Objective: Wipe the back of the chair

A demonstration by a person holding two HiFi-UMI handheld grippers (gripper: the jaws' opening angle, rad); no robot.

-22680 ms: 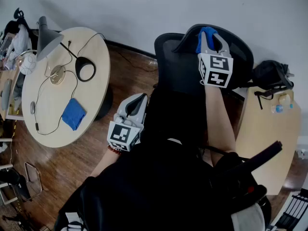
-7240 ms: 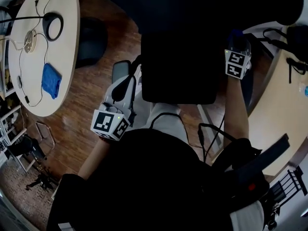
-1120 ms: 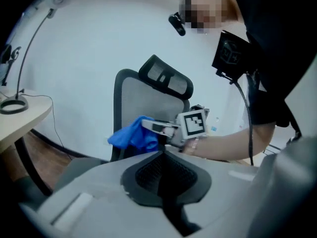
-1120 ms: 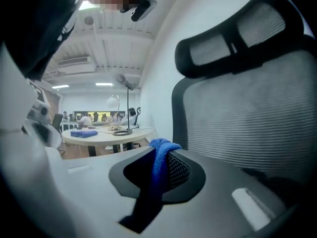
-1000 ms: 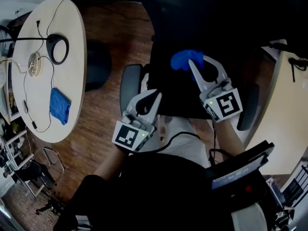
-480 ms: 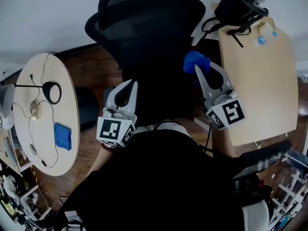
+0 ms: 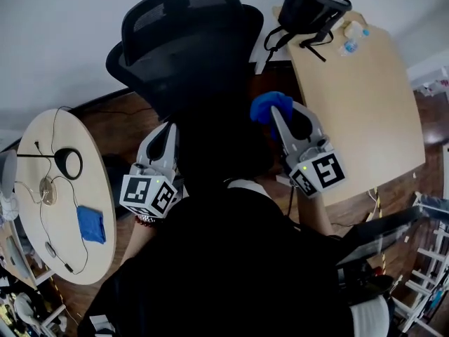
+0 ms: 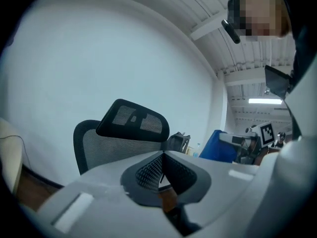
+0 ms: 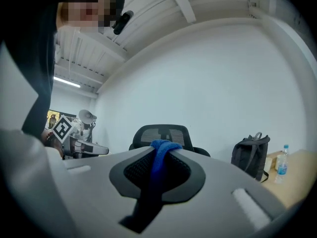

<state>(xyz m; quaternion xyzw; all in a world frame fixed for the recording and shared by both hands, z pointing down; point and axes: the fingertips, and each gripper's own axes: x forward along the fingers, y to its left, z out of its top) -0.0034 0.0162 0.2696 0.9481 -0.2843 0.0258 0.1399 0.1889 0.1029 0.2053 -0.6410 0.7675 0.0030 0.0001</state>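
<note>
A black mesh office chair [image 7: 184,44] with a headrest stands by the white wall; the left gripper view shows the chair [image 8: 119,140] ahead, and the right gripper view shows the chair [image 9: 163,135] too. My right gripper [image 7: 275,111] is shut on a blue cloth [image 7: 271,105], held up to the right of the chair back and apart from it. The blue cloth [image 9: 159,155] runs between the closed jaws. My left gripper [image 7: 168,133] is shut with nothing in it, raised left of the chair.
A wooden desk [image 7: 358,97] at the right carries a black backpack [image 7: 309,7] and a water bottle [image 7: 352,30]. A round table [image 7: 56,209] at the left holds a second blue cloth [image 7: 91,225], headphones [image 7: 64,163] and cables.
Over the last second the view rose from the seat to the whole chair back. Both grippers lifted away from the chair; the right one still holds the blue cloth.
</note>
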